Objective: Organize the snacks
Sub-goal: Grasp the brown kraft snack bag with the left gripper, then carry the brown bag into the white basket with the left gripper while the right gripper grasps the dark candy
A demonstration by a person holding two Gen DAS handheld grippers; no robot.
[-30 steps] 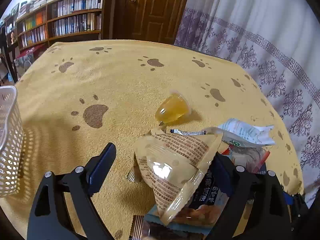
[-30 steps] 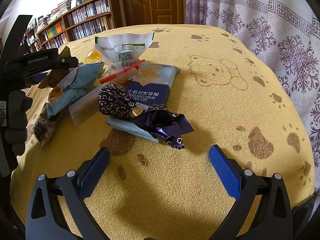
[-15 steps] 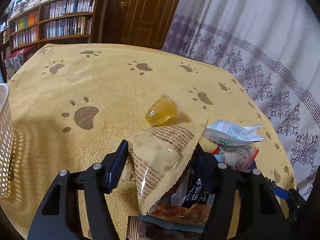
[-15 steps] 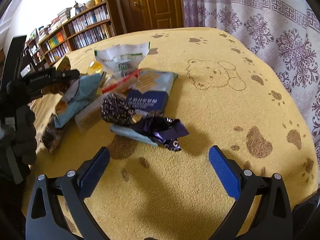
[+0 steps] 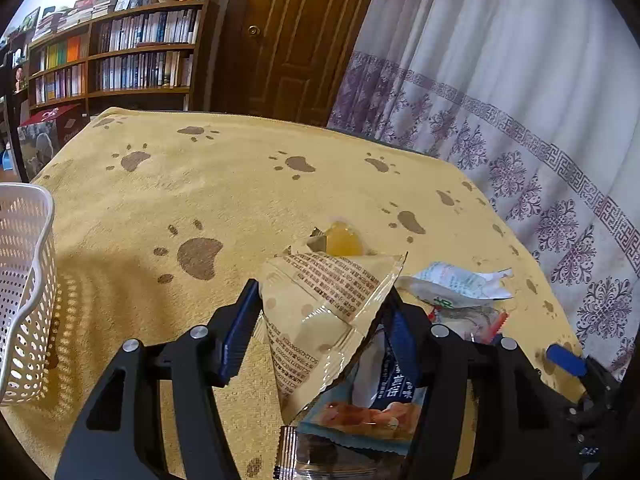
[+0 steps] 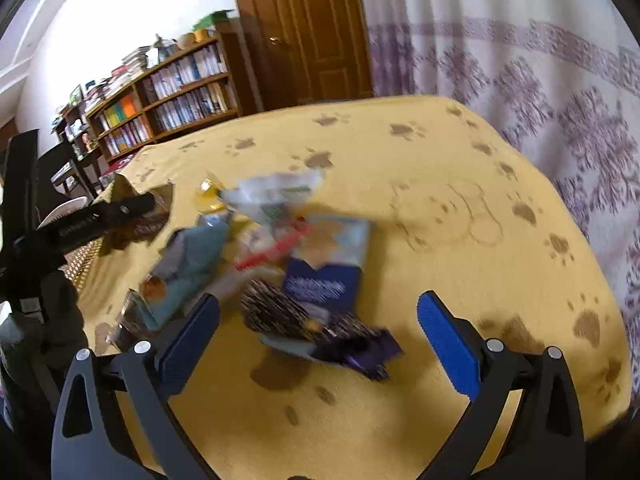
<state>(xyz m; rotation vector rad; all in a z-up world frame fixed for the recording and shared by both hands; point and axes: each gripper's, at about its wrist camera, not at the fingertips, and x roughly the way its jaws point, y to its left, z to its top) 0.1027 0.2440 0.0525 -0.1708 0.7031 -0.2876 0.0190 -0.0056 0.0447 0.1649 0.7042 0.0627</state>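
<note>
Between the left gripper's (image 5: 320,328) closed jaws, a tan snack packet (image 5: 320,312).

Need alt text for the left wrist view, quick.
The left tongs are shut on a beige triangular snack packet above a yellow paw-print cloth. More snack packs lie beneath, and a white basket stands at left.

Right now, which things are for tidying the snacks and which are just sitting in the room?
For the job:
tan snack packet, clamped in the left gripper
yellow jelly cup
white basket
blue cracker packet
purple wrapper
right gripper, open

Just there:
bookshelf
door
curtain
paw-print cloth
</note>
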